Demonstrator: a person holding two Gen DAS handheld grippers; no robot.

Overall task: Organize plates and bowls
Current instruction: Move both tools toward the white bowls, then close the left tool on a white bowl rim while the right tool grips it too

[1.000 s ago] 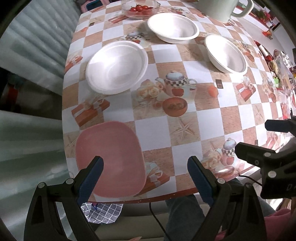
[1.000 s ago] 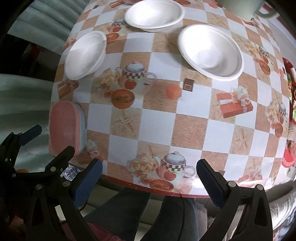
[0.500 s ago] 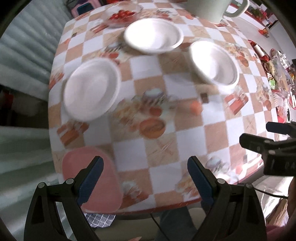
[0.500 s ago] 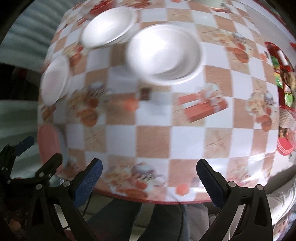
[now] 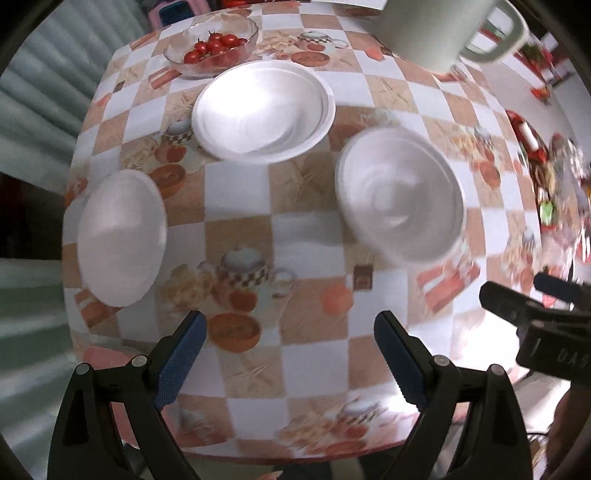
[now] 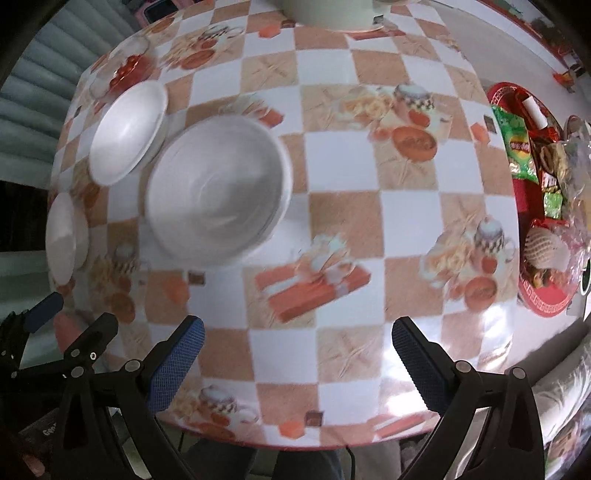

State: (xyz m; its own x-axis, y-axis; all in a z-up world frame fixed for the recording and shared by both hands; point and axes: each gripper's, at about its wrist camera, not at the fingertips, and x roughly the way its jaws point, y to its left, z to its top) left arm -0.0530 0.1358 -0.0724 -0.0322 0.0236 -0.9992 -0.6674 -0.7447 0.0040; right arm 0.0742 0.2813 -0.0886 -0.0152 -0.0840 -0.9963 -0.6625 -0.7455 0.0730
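Blue-padded jaws of the left gripper (image 5: 287,356) and the right gripper (image 6: 297,362) both stand wide apart and hold nothing, poised above the near edge of the counter (image 6: 369,206) with its checkered teapot-print cloth. Closest in, a pink plate (image 5: 105,360) peeks out at the near left corner, mostly hidden behind the left gripper. Further in, one white bowl (image 5: 121,236) sits by the left edge, a second white bowl (image 5: 400,195) lies toward the middle, ahead and to the left of the right gripper, and a third white bowl (image 5: 263,110) rests beyond them; all three sit apart, none nested. Past those a glass bowl of cherry tomatoes (image 5: 212,46) stands near the far left corner and a pale jug (image 5: 436,31) at the far edge; a red tray of snacks (image 6: 535,195) lies along the right edge. The step in hand looks like an approach to the middle bowl, so the right gripper would do well to come in low with one pad inside the rim and one outside, pinch the thin wall gently, and lift level before nesting it in a neighbour, steering clear of the glass bowl.
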